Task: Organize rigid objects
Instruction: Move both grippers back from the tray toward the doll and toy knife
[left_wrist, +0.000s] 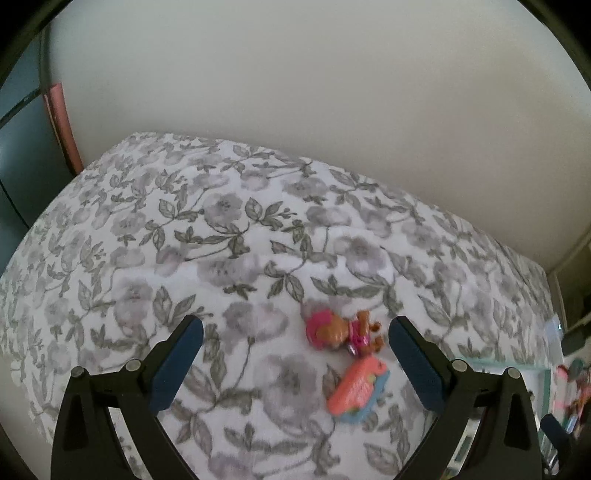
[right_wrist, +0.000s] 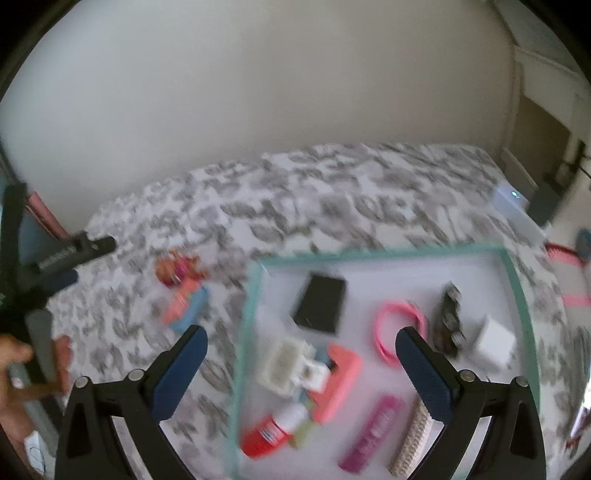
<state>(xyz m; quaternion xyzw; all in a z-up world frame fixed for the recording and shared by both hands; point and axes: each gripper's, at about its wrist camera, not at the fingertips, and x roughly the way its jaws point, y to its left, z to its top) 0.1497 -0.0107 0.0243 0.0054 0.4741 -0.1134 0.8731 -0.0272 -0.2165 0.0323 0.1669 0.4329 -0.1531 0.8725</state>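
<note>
Bedspread (left_wrist: 229, 236) with a grey flower-and-leaf print fills both wrist views, with a plain pale wall (left_wrist: 295, 81) behind it.

From the left wrist, the left gripper (left_wrist: 295, 328) hangs over the cloth with its two blue-padded fingers spread wide and nothing between them. Just inside the right finger lie two toys. One is a doll (left_wrist: 341, 332) with pink hair and a brown body, lying on its side. Just below it, touching or nearly so, is a coral toy (left_wrist: 356, 389) resting on a light-blue piece. Both lie loose on the bedspread, outside the tray. A strip of the tray's teal rim shows at the far right edge.

From the right wrist, the picture is blurred. The right gripper (right_wrist: 301, 338) is also spread wide and holds nothing. It hangs above the left rim of a shallow white tray (right_wrist: 511, 267) with a teal edge. In the tray lie a black box (right_wrist: 320, 302), a pink band (right_wrist: 397, 325), a dark stack (right_wrist: 450, 317) beside a white cube (right_wrist: 493, 343), a white block (right_wrist: 282, 363) touching a coral block (right_wrist: 338, 380), a red bottle (right_wrist: 269, 432) with a white cap, a magenta bar (right_wrist: 371, 432) and a beige comb-like strip (right_wrist: 410, 441). The doll and coral toy appear left of the tray, near its rim. At the far left, the left gripper's dark frame and the person's hand (right_wrist: 14, 369) show.
</note>
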